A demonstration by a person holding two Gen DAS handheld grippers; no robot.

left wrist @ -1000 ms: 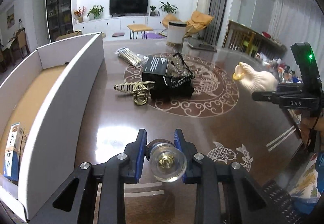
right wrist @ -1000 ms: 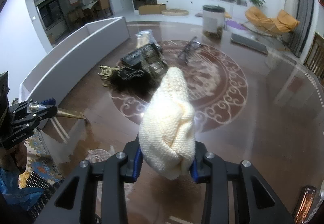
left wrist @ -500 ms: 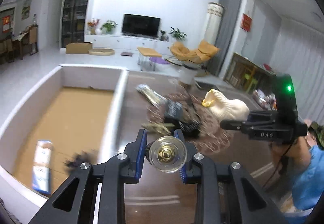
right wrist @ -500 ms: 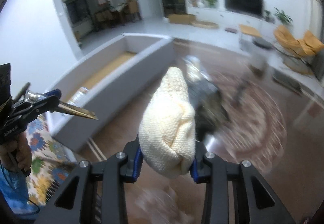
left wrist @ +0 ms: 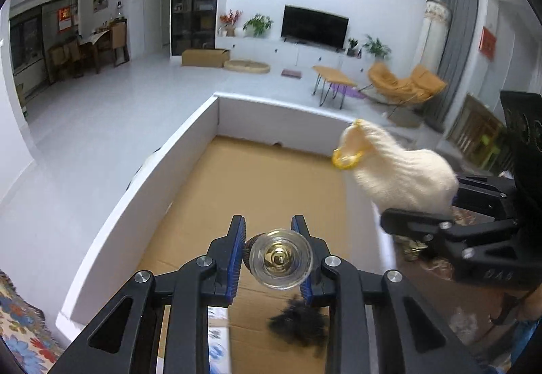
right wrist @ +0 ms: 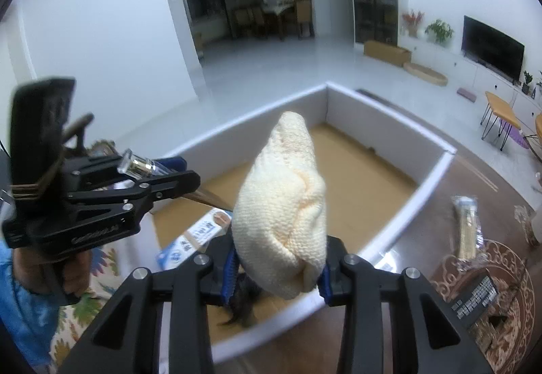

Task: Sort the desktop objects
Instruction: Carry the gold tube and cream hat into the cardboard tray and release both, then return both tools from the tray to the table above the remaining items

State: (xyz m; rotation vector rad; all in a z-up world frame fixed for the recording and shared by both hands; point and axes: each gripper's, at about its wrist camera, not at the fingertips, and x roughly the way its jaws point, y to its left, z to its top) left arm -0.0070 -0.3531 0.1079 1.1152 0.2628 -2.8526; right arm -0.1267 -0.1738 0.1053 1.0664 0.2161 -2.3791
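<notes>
My left gripper [left wrist: 272, 259] is shut on a small clear bottle with a gold cap [left wrist: 280, 259] and holds it above the white-walled cardboard box [left wrist: 142, 201]. In the right wrist view the left gripper [right wrist: 159, 174] and its bottle [right wrist: 137, 165] hang over the box's left wall. My right gripper [right wrist: 276, 267] is shut on a cream knitted glove [right wrist: 283, 208] above the box's near wall [right wrist: 403, 225]. The glove [left wrist: 396, 167] with its yellow cuff also shows at the right of the left wrist view.
A black fluffy item [left wrist: 299, 323] and a blue-white packet [right wrist: 194, 237] lie on the box floor. On the dark patterned table [right wrist: 501, 289] to the right lie a clear pack of sticks [right wrist: 467, 226] and a black box [right wrist: 474, 301]. A patterned rug [left wrist: 20, 323] is on the floor at left.
Both grippers have swung left from over the table to above the box, each still holding its object. The table's pile has left the left wrist view.
</notes>
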